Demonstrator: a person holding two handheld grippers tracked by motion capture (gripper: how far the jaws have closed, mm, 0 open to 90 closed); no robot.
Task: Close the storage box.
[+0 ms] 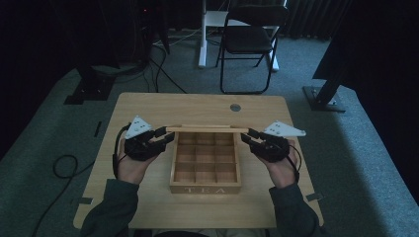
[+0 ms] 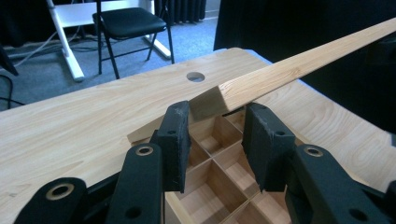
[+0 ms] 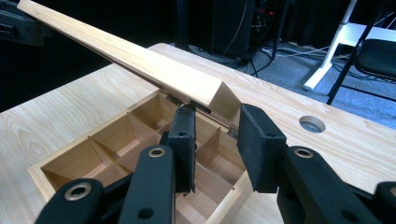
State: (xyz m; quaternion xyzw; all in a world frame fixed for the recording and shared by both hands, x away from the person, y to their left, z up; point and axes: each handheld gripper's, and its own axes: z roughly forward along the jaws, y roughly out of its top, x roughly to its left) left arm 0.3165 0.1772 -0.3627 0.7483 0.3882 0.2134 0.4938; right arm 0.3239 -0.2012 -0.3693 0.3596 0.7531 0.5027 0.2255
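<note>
The tea box and its lid are pale matt wood with visible grain; the gripper pads look rough black foam.

A dim lab: carpet, black curtains, loose cables.

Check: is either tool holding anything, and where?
Raised lid: end corners sit between the jaws. Left tool shows a gap, no grip; right tool cannot be told.
</note>
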